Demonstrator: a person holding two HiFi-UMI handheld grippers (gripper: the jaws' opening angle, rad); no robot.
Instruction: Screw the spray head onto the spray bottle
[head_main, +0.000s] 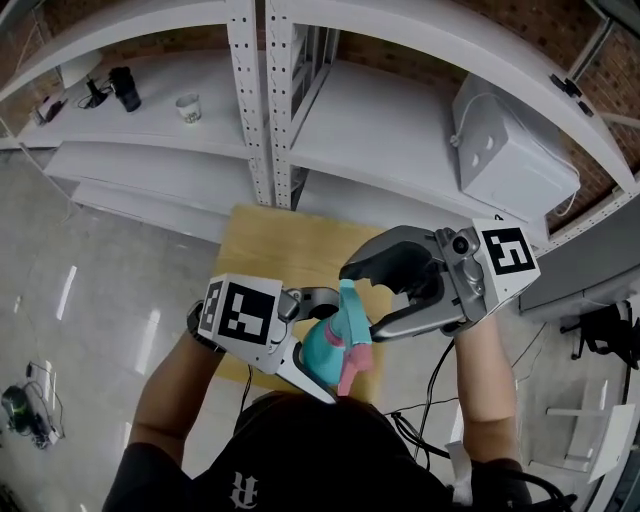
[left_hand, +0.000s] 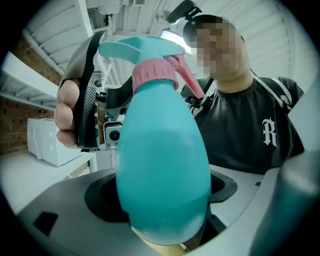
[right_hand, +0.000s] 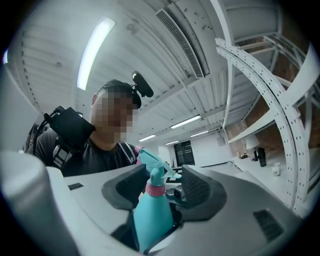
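The left gripper clamps the teal spray bottle. Its neck runs up between the right gripper's 2 parted jaws, which flank the spray head without gripping it.

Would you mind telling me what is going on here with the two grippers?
A person holds a hand-held gripper in each hand above a wooden table. The left hand-held gripper clamps the body of a teal spray bottle. The spray head with its pink collar sits on the bottle's neck, and the right hand-held gripper has its jaws open either side of it.
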